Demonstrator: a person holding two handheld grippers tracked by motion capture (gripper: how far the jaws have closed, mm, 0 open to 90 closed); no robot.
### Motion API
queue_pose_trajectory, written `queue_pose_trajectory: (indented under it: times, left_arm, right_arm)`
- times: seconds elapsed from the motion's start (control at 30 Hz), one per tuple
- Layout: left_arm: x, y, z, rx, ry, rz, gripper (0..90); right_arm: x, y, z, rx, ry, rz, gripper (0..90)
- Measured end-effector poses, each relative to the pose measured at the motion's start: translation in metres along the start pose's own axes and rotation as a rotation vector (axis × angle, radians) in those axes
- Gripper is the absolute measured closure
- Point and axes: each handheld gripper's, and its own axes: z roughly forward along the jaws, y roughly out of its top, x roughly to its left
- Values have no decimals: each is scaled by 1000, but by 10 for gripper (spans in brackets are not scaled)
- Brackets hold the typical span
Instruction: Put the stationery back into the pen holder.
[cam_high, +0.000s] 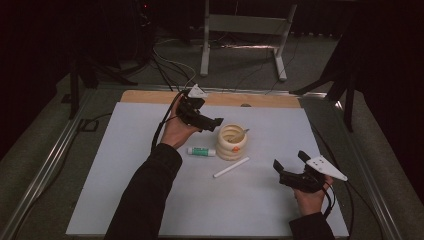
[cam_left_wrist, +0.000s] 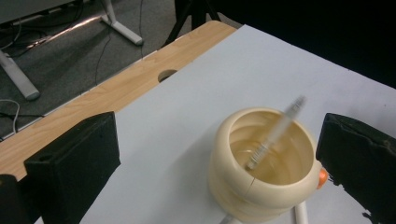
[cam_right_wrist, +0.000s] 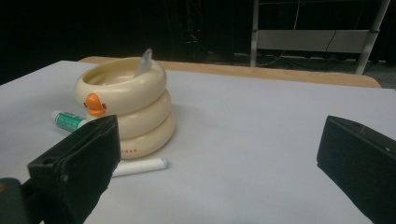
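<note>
High view: the left hand (cam_high: 176, 131), sleeve dark, holds the left gripper (cam_high: 212, 123) level just beside the cream holder (cam_high: 232, 142), jaws spread wide and pinching nothing. Made of three stacked glossy rings with an orange beak, the holder stands mid-bench (cam_high: 150, 200); a clear slim pen (cam_left_wrist: 275, 133) leans inside. The right gripper (cam_high: 289, 165), jaws spread and empty, rests well apart near a white stick (cam_high: 231, 167) and a round glue tube (cam_high: 201, 151)
</note>
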Motion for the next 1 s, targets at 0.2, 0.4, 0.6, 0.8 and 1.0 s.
queue_pose_trajectory:
  times: [0.2, 0.4, 0.6, 0.8, 1.0]
  left_arm:
    - [3, -6, -1, 27, 10, 11, 1]
    - [8, -16, 1, 60, 19, 24, 1]
    - [10, -26, 7, 98, 12, 26, 1]
    - [11, -34, 14, 121, 3, 25, 1]
    - [11, -43, 23, 159, -8, 34, 1]
  right_arm:
    - [0, 0, 0, 1, -1, 0, 0]
    - [0, 0, 0, 1, -2, -1, 0]
    - [0, 0, 0, 2, -3, -3, 0]
    - [-1, 0, 0, 1, -4, -1, 0]
    - [-1, 0, 0, 2, -5, 1, 0]
